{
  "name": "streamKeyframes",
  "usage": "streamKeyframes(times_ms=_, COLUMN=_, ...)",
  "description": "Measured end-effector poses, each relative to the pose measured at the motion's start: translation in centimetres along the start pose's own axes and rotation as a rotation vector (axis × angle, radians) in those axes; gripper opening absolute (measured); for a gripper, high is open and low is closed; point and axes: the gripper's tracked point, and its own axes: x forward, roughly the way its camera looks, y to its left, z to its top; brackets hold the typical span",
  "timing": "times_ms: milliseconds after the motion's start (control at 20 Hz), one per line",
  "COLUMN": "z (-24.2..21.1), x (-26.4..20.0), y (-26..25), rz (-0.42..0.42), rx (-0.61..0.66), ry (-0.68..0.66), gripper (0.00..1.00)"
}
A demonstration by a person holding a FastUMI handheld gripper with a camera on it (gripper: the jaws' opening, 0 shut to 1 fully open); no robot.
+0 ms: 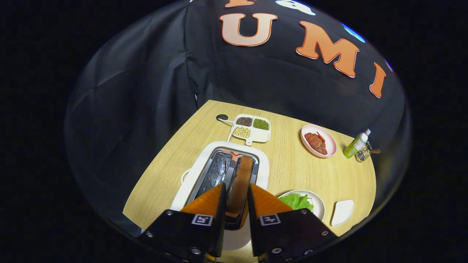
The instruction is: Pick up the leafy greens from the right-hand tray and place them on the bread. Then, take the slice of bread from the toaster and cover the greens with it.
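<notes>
One brown bread slice upright in toaster, fingers flanking

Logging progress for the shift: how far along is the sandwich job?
Done: leafy greens already lie on the plate beside the toaster. In hand: the gripper has its fingers either side of the bread slice standing in the toaster slot. Left: lifting it out and covering the greens.

Wooden table carries toaster, divided dish, two plates, bottle
</notes>
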Motion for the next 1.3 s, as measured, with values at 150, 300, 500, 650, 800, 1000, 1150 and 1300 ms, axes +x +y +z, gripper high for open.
streamKeyframes(times_ms=150, z=0.1, x=-0.3, y=-0.1, rz=0.006, rx=0.042, ry=0.002, gripper=0.15)
streamKeyframes(times_ms=300, z=1.0, x=-1.2, y=-0.1, rz=0.016, rx=0.066, ry=-0.020, gripper=0.09)
streamKeyframes(times_ms=500, z=2.5, x=-2.9, y=-0.2, rz=0.035, rx=0.055, ry=-0.058, gripper=0.08)
streamKeyframes(times_ms=650, z=3.6, x=-4.1, y=-0.5, rz=0.048, rx=0.070, ry=-0.092, gripper=0.08)
streamKeyframes(times_ms=800, z=4.6, x=-5.4, y=-1.3, rz=0.059, rx=0.096, ry=-0.120, gripper=0.08)
streamKeyframes(times_ms=1000, z=5.9, x=-7.0, y=-3.0, rz=0.052, rx=0.117, ry=-0.162, gripper=0.08)
streamKeyframes(times_ms=1150, z=6.5, x=-7.8, y=-4.5, rz=0.044, rx=0.128, ry=-0.192, gripper=0.08)
streamKeyframes(times_ms=1300, z=6.1, x=-8.3, y=-6.2, rz=0.032, rx=0.147, ry=-0.197, gripper=0.08)
